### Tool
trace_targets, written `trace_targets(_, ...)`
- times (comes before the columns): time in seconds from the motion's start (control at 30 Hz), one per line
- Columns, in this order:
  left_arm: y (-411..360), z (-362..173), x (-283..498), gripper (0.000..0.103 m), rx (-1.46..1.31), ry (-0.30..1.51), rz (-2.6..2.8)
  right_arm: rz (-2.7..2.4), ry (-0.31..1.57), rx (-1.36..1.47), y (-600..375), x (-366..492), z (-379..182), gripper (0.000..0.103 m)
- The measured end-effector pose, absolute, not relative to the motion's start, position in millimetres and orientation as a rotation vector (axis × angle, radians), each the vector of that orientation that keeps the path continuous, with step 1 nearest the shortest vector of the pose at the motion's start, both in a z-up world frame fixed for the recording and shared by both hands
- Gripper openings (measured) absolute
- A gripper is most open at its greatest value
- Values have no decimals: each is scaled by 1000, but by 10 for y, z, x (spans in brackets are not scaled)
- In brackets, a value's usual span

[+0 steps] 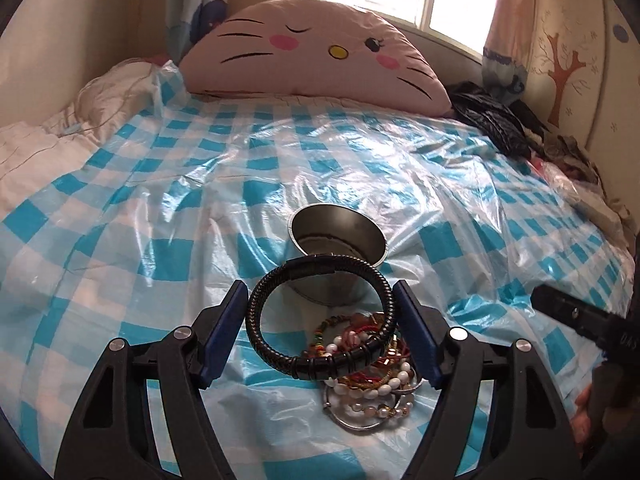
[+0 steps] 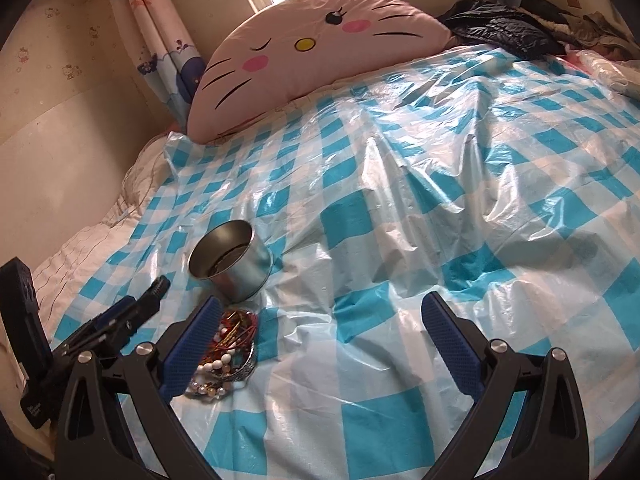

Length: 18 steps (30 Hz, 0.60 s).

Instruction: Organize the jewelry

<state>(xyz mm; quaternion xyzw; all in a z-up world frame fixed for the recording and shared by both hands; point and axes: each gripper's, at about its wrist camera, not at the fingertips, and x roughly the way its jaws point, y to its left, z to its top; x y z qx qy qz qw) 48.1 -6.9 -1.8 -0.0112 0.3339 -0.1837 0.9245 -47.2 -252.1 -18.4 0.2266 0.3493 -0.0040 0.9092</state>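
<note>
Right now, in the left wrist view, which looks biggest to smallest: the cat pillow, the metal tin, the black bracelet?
1. Cat pillow, by far the largest.
2 and 3. Black bracelet and metal tin look about alike. The bracelet sits between the left gripper pads, nearest the camera, so I won't rank them.

Two wrist views, downward, sharing tin
</note>
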Motion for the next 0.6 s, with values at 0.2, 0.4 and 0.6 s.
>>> trace_targets(0.2,237,16,551,71,-98,650,-266,238,845,309,-2033,-155,-318,96)
trace_targets(0.4,228,-19,551,71,-89,655,-269,330,924,205,-1812,23,-483,94)
trace_targets(0.6,206,-34,552,71,-88,659,-285,339,956,213,-1813,179,-615,77)
